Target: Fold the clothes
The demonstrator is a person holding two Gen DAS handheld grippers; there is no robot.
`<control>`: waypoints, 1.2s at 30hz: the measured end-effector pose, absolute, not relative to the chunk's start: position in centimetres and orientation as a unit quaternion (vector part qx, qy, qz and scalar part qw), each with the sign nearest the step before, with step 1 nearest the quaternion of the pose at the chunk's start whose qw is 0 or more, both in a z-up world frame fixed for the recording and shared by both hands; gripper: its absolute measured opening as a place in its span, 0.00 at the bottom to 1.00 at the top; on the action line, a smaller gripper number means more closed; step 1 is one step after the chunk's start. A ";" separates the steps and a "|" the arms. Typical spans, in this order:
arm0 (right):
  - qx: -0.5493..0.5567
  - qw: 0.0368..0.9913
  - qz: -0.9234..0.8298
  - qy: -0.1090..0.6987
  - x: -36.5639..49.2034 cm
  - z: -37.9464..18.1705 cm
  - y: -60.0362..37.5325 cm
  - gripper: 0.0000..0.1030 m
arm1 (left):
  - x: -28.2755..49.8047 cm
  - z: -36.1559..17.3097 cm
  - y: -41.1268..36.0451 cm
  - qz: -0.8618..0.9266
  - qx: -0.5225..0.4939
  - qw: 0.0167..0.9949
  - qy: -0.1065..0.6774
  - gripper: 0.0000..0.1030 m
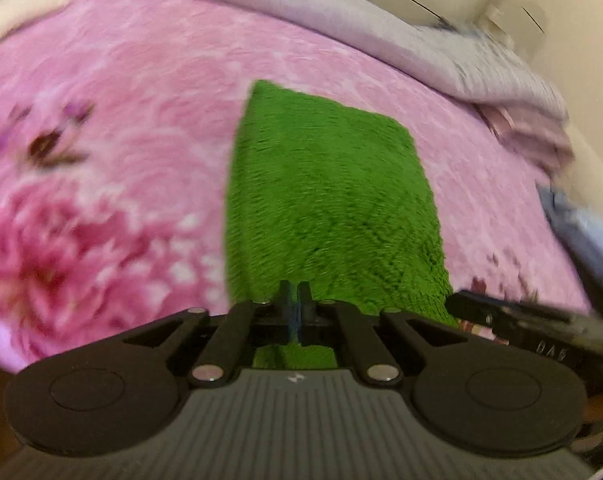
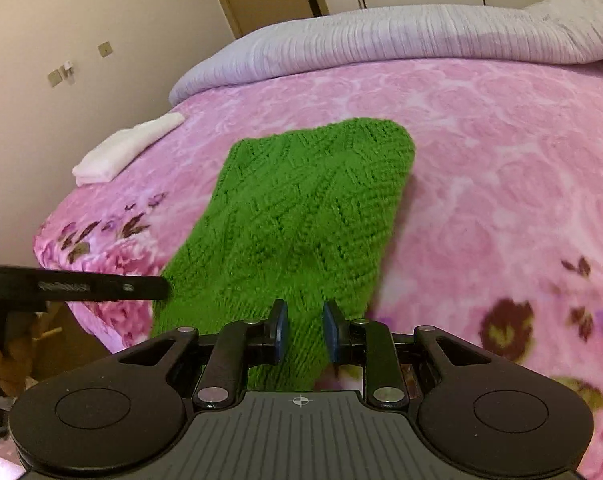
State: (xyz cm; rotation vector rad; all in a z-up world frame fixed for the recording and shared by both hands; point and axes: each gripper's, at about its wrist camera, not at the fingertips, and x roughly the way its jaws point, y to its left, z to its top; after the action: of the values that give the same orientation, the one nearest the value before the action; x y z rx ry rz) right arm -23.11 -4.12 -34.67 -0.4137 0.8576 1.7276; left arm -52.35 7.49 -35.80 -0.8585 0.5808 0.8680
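Green knit garment [image 2: 301, 216] is lying folded on the pink floral blanket [image 2: 501, 160], its long axis running away from both tongs. Left gripper [image 1: 295, 294] is pinching its near edge, closed; right gripper [image 2: 304, 328] is straddling that edge, jaws parted.

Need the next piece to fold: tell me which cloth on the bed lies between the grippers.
The green knit: it lies between both grippers, while the white cloth sits folded at the bed's far edge.
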 end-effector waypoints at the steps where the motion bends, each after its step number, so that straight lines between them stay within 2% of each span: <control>1: -0.172 0.553 0.730 0.363 -23.1 -34.6 -4.3 0.23 | -53.3 -36.0 7.5 0.403 -0.417 0.772 0.261 0.03; 3: -0.171 0.554 0.729 0.363 -23.2 -34.6 -4.3 0.23 | -54.4 -36.6 7.7 0.397 -0.452 0.759 0.250 0.06; 5: -0.171 0.554 0.729 0.363 -23.4 -34.6 -4.2 0.23 | -54.9 -37.6 7.9 0.381 -0.492 0.748 0.233 0.16; 7: -0.172 0.554 0.729 0.362 -23.5 -34.7 -4.2 0.23 | -54.6 -38.7 8.1 0.369 -0.518 0.740 0.220 0.17; 9: -0.171 0.554 0.728 0.366 -23.5 -34.8 -4.2 0.23 | -54.2 -39.8 8.3 0.362 -0.536 0.732 0.212 0.17; 10: -0.171 0.553 0.728 0.368 -23.5 -34.8 -4.1 0.23 | -54.1 -40.0 8.4 0.363 -0.540 0.731 0.208 0.08; 11: -0.174 0.552 0.728 0.368 -23.6 -34.8 -4.1 0.23 | -54.1 -40.0 8.4 0.364 -0.539 0.732 0.202 0.04; 15: -0.196 0.550 0.735 0.344 -25.1 -34.6 -4.1 0.23 | -54.5 -37.9 8.0 0.390 -0.471 0.762 0.211 0.04; 22: -0.317 0.548 0.728 0.265 -28.8 -36.0 -3.4 0.23 | -53.2 -39.6 7.1 0.410 -0.422 0.766 0.259 0.06; 31: -0.208 0.568 0.727 0.325 -24.7 -34.5 -5.0 0.23 | -53.2 -36.1 7.0 0.391 -0.414 0.779 0.262 0.07; 36: -0.198 0.561 0.734 0.327 -24.4 -33.7 -5.4 0.23 | -53.3 -33.9 6.6 0.403 -0.391 0.786 0.258 0.06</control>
State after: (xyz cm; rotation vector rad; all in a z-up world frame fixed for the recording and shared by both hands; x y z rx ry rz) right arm -24.39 -5.37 -33.68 -0.4675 0.7699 1.7288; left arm -53.27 6.63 -33.91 -0.8428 0.5560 0.8682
